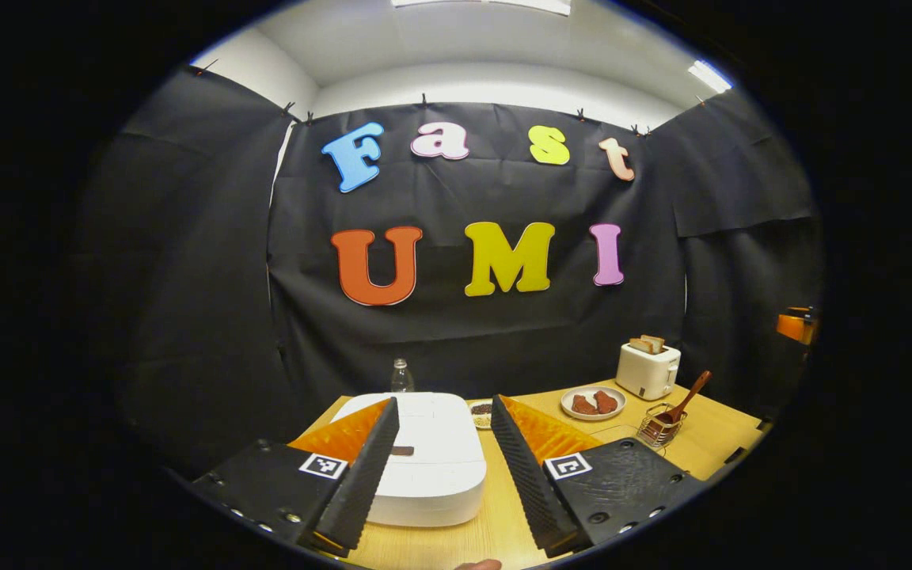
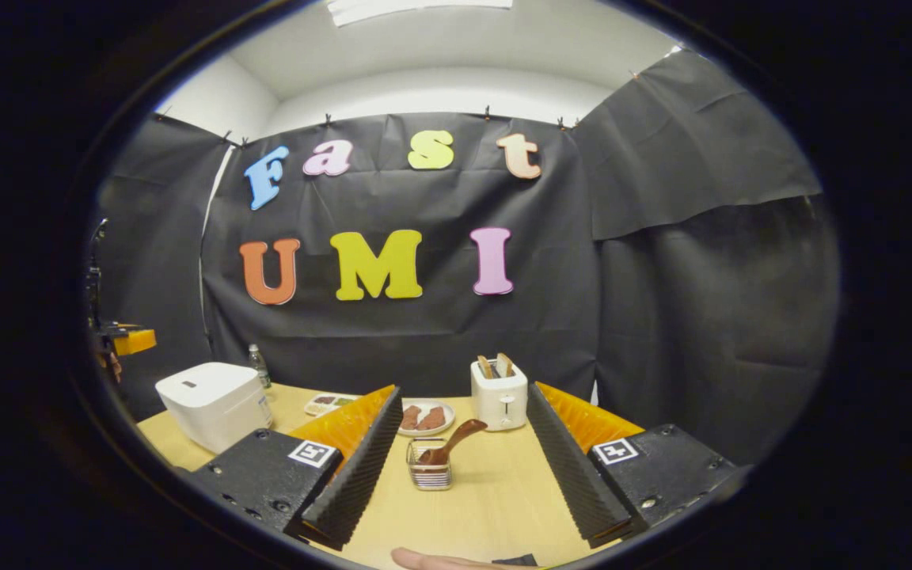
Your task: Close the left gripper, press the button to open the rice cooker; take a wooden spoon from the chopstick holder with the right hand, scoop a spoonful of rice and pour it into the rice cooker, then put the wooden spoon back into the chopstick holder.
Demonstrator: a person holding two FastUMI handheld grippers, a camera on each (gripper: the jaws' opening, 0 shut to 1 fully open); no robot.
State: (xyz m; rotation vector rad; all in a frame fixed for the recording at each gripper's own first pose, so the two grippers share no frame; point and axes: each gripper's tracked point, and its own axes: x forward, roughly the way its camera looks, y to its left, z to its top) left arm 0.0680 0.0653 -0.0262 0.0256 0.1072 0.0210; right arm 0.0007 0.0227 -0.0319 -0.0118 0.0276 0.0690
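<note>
Smooth plastic, wire metal and matt wood on the table

The white rounded plastic rice cooker [image 1: 424, 459] looks smooth and satiny; the brown wooden spoon [image 2: 453, 442] stands in a wire metal chopstick holder [image 2: 429, 465] on the pale matt wood-grain table [image 2: 495, 491].

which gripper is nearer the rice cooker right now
Left. The left gripper hangs open just above the rice cooker; the right gripper faces the chopstick holder, well off to its side.

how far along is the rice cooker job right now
Nothing looks done yet. The rice cooker is shut, its lid down. The left gripper is open in front of it, so closing the jaws and pressing the button comes first. The wooden spoon sits in the chopstick holder, with the right gripper open and apart from it. Scooping, pouring and returning the spoon all remain.
</note>
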